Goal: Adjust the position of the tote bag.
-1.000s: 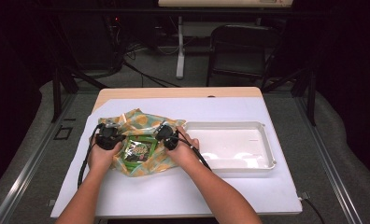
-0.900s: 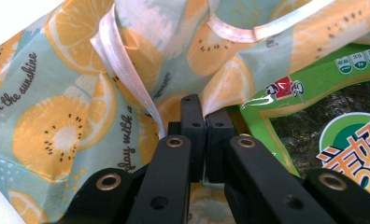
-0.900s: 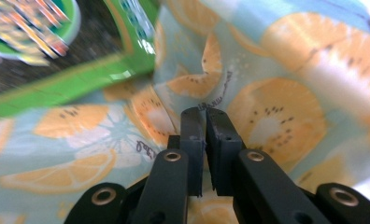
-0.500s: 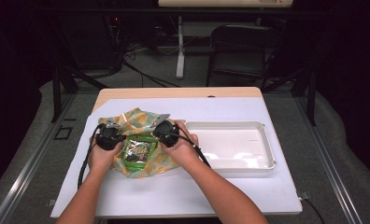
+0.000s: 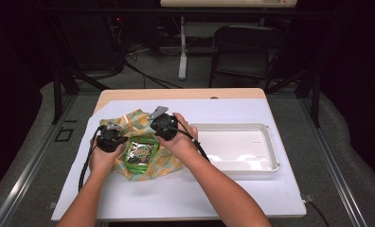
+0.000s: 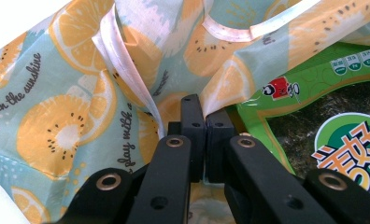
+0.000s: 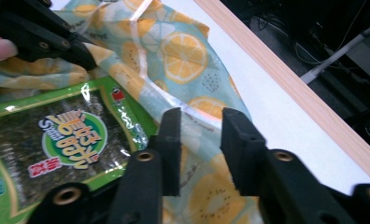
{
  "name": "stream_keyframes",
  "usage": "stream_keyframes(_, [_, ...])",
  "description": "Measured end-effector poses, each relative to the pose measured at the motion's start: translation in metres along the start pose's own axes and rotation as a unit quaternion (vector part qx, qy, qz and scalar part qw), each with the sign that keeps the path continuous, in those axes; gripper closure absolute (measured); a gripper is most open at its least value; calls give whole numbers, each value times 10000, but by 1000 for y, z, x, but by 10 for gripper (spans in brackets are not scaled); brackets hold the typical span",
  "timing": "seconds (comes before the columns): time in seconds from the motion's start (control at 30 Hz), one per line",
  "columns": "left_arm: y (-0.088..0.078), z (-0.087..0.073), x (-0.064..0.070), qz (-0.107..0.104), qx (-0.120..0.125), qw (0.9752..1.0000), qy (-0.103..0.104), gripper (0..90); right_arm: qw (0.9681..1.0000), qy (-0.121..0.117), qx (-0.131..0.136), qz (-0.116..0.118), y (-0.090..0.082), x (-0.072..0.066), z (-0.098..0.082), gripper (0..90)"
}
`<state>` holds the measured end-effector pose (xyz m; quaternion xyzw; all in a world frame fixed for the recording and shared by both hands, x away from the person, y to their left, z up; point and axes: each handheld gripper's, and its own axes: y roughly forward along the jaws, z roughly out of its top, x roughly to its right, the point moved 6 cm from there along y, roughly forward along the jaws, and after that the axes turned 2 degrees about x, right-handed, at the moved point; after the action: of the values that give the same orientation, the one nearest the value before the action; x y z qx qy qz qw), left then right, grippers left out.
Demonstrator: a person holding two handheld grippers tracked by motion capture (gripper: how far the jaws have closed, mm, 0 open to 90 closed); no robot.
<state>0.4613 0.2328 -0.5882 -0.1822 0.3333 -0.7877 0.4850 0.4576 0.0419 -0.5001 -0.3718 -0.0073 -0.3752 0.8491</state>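
A cloth bag (image 5: 134, 119) printed with orange slices lies on the white table cover, its mouth spread. Inside it lies a green seaweed snack packet (image 5: 139, 153). My left gripper (image 5: 110, 138) is shut on the bag's left hem; in the left gripper view the jaws (image 6: 204, 109) pinch the fabric (image 6: 57, 107) beside the packet (image 6: 314, 93). My right gripper (image 5: 163, 126) hovers over the bag's right side. Its jaws (image 7: 199, 123) have just been opening and stand apart with nothing between them, above the fabric (image 7: 183, 51) and packet (image 7: 57, 135).
A shallow white tray (image 5: 266, 163) sits right of the bag. The table's wooden far edge (image 5: 181, 93) shows beyond the white cover. A dark chair and stands lie behind the table. The left gripper (image 7: 75, 53) shows at the top left of the right gripper view.
The right gripper has risen and shifted slightly left over the bag. The left hand and its grip on the hem have stayed put.
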Motion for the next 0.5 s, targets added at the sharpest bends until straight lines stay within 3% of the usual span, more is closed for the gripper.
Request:
stream_keyframes(0.2, [-2,0,-1,-59,-2,10000,4,893,9988,242,-187,395,22,3,-7,521])
stream_keyframes(0.5, [-3,1,-2,-23,86,10000,-42,893,9976,49,-497,474,44,-11,-21,508])
